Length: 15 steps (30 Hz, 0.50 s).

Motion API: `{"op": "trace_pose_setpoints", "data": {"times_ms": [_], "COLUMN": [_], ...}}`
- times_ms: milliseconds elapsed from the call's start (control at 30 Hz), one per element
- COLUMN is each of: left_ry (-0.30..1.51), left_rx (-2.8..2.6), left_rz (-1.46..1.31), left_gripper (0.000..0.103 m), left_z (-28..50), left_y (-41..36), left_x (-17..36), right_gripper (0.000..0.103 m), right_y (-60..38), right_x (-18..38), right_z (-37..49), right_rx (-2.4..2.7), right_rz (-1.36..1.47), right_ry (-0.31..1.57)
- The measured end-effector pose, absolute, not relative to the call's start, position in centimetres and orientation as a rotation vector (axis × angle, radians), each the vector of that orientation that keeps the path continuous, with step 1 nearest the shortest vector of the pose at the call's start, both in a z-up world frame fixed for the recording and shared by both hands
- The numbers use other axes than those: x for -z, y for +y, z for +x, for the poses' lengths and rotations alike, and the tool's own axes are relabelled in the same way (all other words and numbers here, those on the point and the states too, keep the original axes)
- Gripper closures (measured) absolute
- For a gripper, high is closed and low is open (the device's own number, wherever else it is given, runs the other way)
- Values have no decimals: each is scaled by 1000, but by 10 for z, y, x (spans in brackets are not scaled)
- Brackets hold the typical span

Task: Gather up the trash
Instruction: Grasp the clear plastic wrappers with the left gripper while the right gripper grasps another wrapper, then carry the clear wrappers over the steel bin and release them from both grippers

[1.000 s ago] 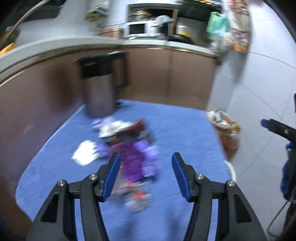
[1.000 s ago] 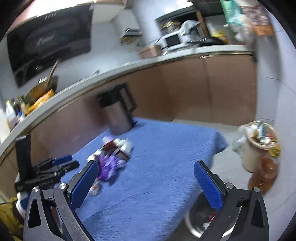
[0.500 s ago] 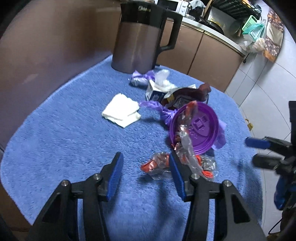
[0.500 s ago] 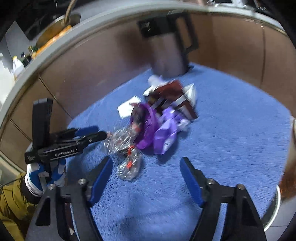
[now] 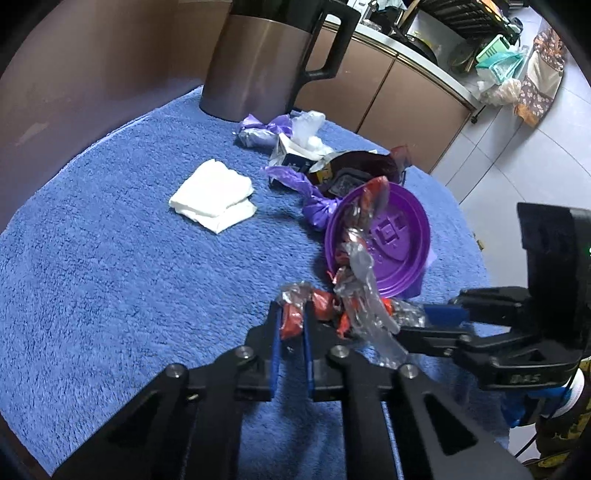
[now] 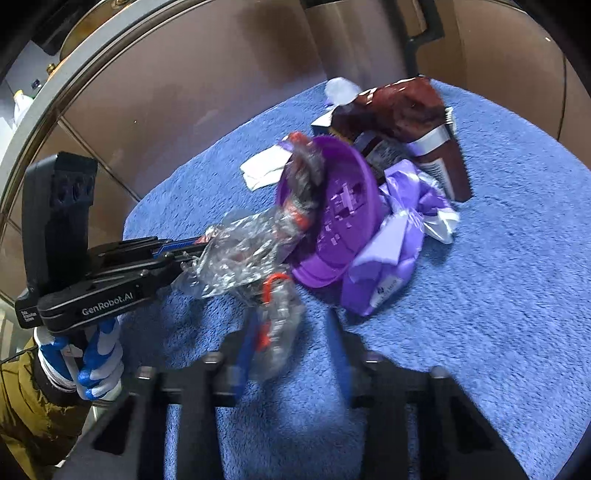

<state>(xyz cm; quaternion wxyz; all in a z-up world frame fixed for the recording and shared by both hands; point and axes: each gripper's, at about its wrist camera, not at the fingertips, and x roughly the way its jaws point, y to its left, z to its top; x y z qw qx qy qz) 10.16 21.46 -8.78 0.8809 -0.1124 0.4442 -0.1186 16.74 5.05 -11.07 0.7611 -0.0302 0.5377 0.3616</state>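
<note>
A home kitchen is shown. Brown cabinet doors [image 5: 402,92] are seen under a pale countertop [image 5: 417,51], where a dish rack [image 5: 469,14] and cookware are kept. A steel kettle [image 5: 266,55] is set on a blue towel [image 5: 110,277]; the floor is tiled.

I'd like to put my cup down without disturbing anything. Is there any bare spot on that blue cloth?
Yes. The blue towel is bare on the near side of the folded white napkin, out to its edge. In the right wrist view it is also bare right of the brown wrapper. It is crowded around the purple lid, where both grippers work.
</note>
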Motion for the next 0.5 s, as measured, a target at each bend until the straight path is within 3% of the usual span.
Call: {"op": "trace_pose_setpoints", "data": {"times_ms": [67,233,500], "left_ry": [914,899,892], "left_rx": [237,216,188], "left_rz": [-230,-235,-237], "left_gripper": [95,96,96], "left_z": [97,90,81], "left_y": [213,214,218], "left_x": [85,78,77], "right_gripper": [91,93,81], "right_y": [52,47,36], "right_x": [110,103,80], "right_z": [163,150,149], "right_rx": [-794,-801,-797], "right_rz": [-80,-76,-13], "right_ry": [1164,1149,1090]}}
